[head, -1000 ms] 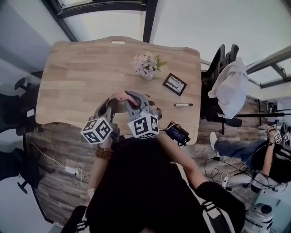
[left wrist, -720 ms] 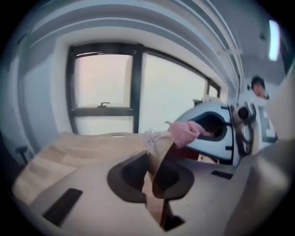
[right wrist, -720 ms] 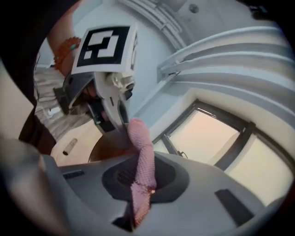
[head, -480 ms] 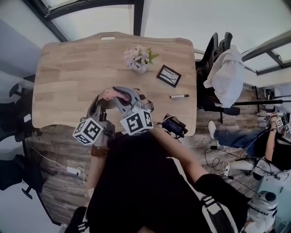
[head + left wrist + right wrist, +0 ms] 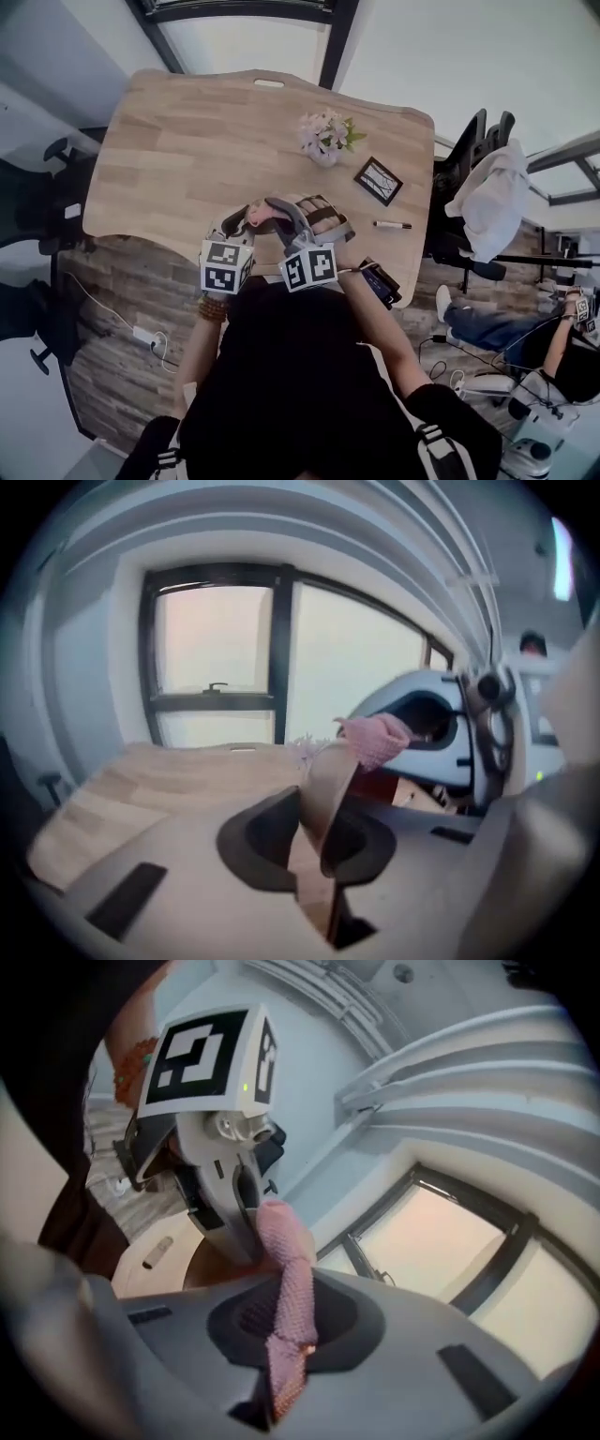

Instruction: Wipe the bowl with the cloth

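My left gripper [image 5: 314, 799] is shut on the thin rim of a brown bowl [image 5: 323, 789], which stands up on edge between its jaws; the jaws have just closed a little further on the rim. In my right gripper [image 5: 281, 1293], shut, hangs a pink knitted cloth [image 5: 286, 1279] whose upper end lies against the bowl [image 5: 211, 1274] beside the left gripper's fingers [image 5: 239, 1213]. From the head view, both grippers meet over the table's near edge, left [image 5: 242, 223] and right [image 5: 274, 212], with the pink cloth [image 5: 258, 215] between their tips. The left gripper view shows the cloth [image 5: 375, 738] at the bowl's top.
On the wooden table [image 5: 187, 150] stand a small vase of flowers [image 5: 324, 139], a dark picture frame [image 5: 382, 180] and a marker pen [image 5: 392, 225]. A black device [image 5: 380, 281] lies at the near right edge. An office chair with a white garment [image 5: 492, 202] stands to the right.
Both grippers have rolled about their own axes, so their marker cubes show other faces. They sit slightly lower, closer to the table's near edge. The cloth stays against the bowl.
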A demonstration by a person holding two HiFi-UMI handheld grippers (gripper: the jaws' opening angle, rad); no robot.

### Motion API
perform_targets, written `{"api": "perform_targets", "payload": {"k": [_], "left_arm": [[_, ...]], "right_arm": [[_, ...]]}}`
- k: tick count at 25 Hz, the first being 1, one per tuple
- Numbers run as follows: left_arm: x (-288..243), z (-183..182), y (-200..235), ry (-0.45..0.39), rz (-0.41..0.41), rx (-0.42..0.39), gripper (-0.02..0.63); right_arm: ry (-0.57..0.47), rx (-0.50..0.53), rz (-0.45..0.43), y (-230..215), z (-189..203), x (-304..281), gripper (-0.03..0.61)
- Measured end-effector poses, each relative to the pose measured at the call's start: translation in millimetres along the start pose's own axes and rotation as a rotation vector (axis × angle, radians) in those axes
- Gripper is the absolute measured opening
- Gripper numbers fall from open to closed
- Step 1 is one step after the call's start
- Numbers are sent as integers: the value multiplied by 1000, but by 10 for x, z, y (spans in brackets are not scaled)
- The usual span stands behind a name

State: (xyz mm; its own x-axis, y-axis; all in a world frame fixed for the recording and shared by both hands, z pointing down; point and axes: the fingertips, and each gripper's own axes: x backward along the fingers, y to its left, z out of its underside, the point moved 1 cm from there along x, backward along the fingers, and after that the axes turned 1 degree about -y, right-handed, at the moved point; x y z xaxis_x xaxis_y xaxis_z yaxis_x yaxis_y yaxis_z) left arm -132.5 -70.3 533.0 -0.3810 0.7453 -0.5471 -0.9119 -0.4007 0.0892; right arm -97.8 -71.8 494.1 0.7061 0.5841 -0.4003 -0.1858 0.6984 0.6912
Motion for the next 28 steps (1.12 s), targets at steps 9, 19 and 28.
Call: {"api": "perform_targets", "payload": {"k": [9, 19, 28], "left_arm": [[230, -53, 269, -341, 37, 836, 49], [237, 340, 941, -354, -181, 937, 18], [-310, 947, 810, -33, -28, 875, 18]], "right_arm": [[-108, -540, 86, -219, -11, 44, 21], [-84, -700, -97, 134, 98, 171, 12], [-121, -844, -8, -50, 400, 371, 14]]}}
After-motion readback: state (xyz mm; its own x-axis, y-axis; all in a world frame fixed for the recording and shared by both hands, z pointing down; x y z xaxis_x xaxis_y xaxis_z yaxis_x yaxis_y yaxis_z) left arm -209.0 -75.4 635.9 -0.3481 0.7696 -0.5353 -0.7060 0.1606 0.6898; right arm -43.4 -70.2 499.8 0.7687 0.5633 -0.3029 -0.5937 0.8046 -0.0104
